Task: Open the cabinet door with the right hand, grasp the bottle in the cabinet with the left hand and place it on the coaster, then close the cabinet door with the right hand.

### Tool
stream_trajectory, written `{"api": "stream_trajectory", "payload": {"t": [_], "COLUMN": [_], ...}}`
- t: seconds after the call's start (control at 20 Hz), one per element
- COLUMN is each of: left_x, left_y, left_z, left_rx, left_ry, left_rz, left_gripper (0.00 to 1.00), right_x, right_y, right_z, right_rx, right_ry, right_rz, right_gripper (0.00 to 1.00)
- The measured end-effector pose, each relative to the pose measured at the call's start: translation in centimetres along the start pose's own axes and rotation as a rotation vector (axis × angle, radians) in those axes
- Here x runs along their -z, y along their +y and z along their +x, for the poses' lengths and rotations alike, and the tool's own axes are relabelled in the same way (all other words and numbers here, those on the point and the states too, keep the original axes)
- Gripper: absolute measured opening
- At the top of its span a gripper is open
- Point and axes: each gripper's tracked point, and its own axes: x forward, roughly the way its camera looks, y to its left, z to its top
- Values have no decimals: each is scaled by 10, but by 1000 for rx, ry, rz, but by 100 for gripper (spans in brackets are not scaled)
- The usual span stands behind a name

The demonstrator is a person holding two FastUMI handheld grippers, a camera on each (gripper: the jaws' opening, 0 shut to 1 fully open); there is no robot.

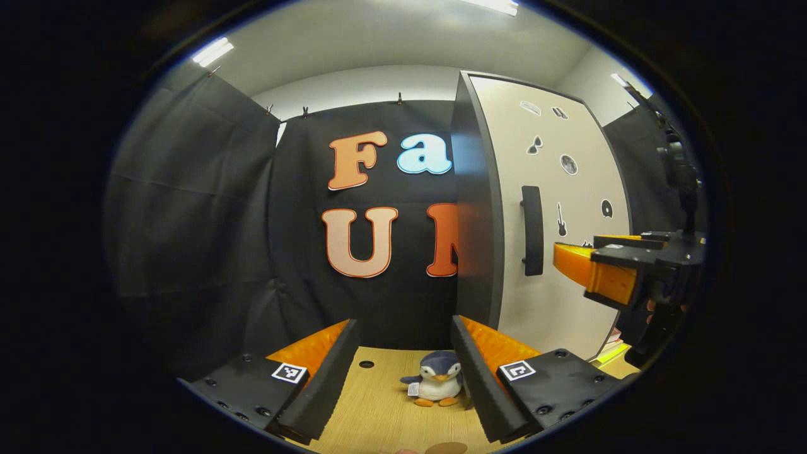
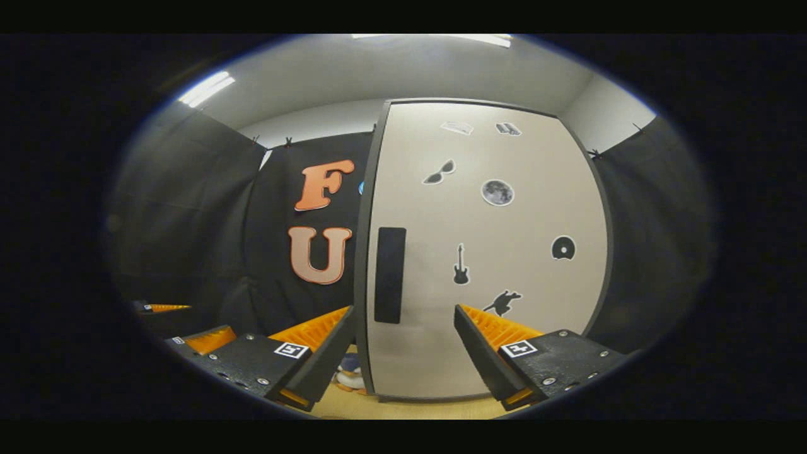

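Observation:
The pale cabinet door (image 2: 485, 252) stands shut and hides the cabinet's inside. Its dark vertical handle (image 2: 389, 274) sits near the door's left edge. My right gripper (image 2: 403, 353) is open in front of the door, with the handle just above the gap between its fingers, nearer the left one, and not touched. In the left gripper view the right gripper (image 1: 577, 258) hangs a little to the right of the handle (image 1: 533, 230). My left gripper (image 1: 403, 384) is open over the wooden table (image 1: 372, 410), holding nothing. A round brown coaster (image 1: 444, 448) peeks in at the bottom edge.
A small penguin plush (image 1: 435, 378) stands on the table between my left fingers, close to the cabinet's dark side panel (image 1: 476, 221). Black cloth walls close off the back and left. A small dark hole (image 1: 366, 364) marks the tabletop.

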Motion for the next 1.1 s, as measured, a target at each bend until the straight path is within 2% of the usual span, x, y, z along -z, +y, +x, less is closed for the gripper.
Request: {"api": "stream_trajectory", "payload": {"t": [0.2,0.25,0.3,0.35,0.4,0.7,0.8,0.85,1.1], "left_x": [8,10,12,13,15,30,34,36,35], "left_y": [9,11,13,15,16,18,21,22,34], "left_z": [13,17,20,24,26,39,42,43,37], "left_rx": [3,4,5,7,11,58,56,56,18], "left_ry": [10,15,17,16,15,46,53,58,52], "left_rz": [-1,3,5,6,5,-10,-11,-10,0], "left_gripper": [95,95,95,94,94,95,95,95,95], "right_x": [-5,-3,-2,0,0,-1,0,-1,-1], "right_y": [9,11,10,10,8,2,8,7,7], "right_z": [41,49,56,61,65,79,80,80,76], "right_rx": [18,25,36,51,67,143,150,160,156], "right_ry": [-13,-5,-2,2,2,-5,-4,-8,7], "right_rz": [33,39,36,23,13,17,19,18,63], "right_gripper": [94,88,91,84,86,62,48,36,22]}}
